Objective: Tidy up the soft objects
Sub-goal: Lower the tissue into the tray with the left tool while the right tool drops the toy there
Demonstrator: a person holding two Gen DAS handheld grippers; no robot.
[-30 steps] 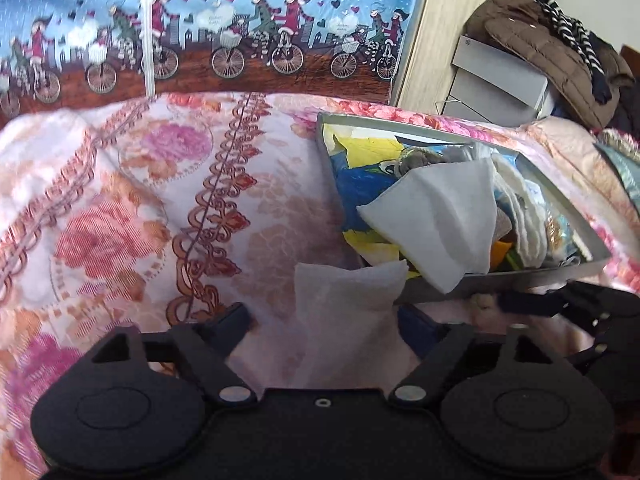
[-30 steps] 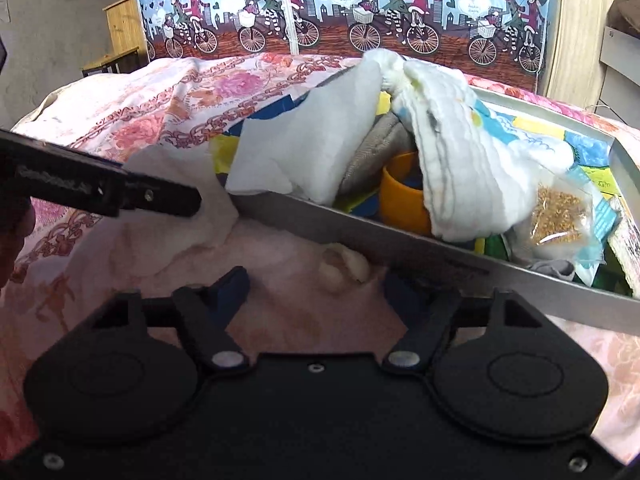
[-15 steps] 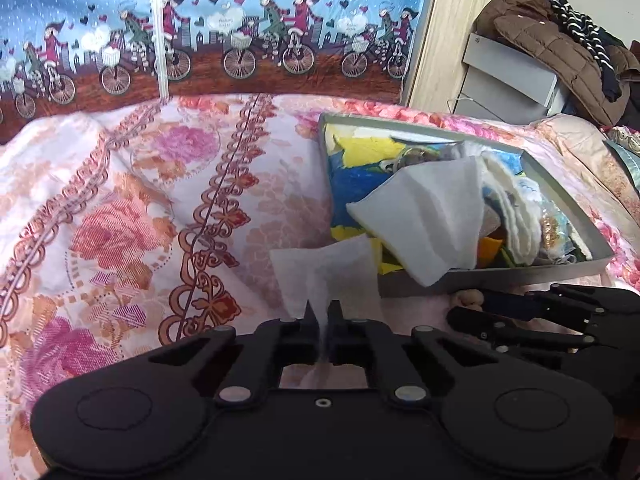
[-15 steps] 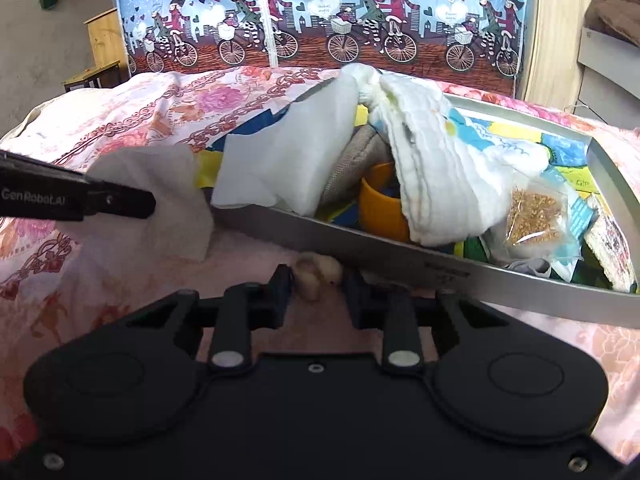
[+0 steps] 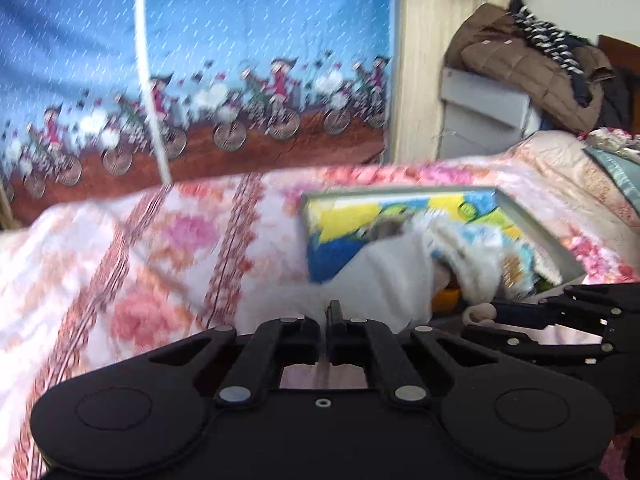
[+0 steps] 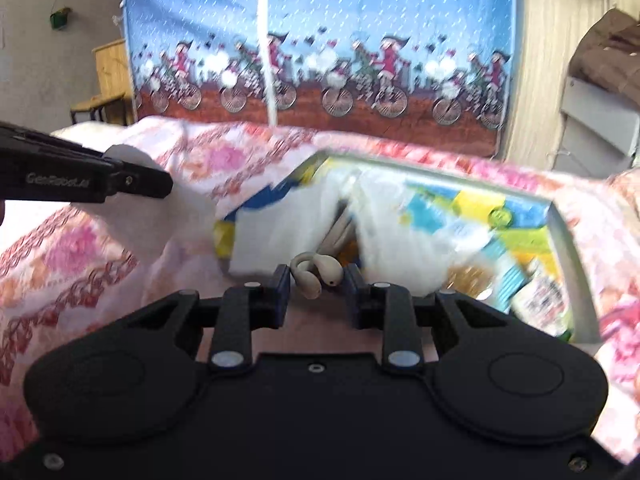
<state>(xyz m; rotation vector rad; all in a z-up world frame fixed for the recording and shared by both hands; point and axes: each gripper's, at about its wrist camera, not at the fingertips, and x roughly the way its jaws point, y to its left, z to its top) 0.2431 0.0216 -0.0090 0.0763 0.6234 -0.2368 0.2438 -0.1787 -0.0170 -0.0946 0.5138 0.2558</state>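
Note:
My left gripper [image 5: 328, 312] is shut on a white tissue [image 6: 168, 220], which hangs from its tip [image 6: 158, 188] above the floral bedspread in the right wrist view. My right gripper [image 6: 316, 280] is shut on a small beige curved earbud-like piece [image 6: 314, 274], held just in front of the grey tray [image 6: 568, 240]. In the left wrist view the right gripper [image 5: 486, 316] comes in from the right with that beige piece [image 5: 480, 312] at its tip. The tray [image 5: 540, 236] holds another white tissue [image 5: 396, 268], a white cloth [image 5: 476, 264], an orange cup and packets.
The tray lies on a pink floral bedspread [image 5: 140, 260]. Behind the bed hangs a blue curtain with cyclists [image 6: 320, 40]. At the right stand grey boxes [image 5: 488, 116] with a brown jacket [image 5: 532, 64] on top. A wooden stand [image 6: 108, 80] is at the far left.
Both grippers went from open to shut, the left on the tissue and the right on the beige piece. Both then rose off the bedspread with them.

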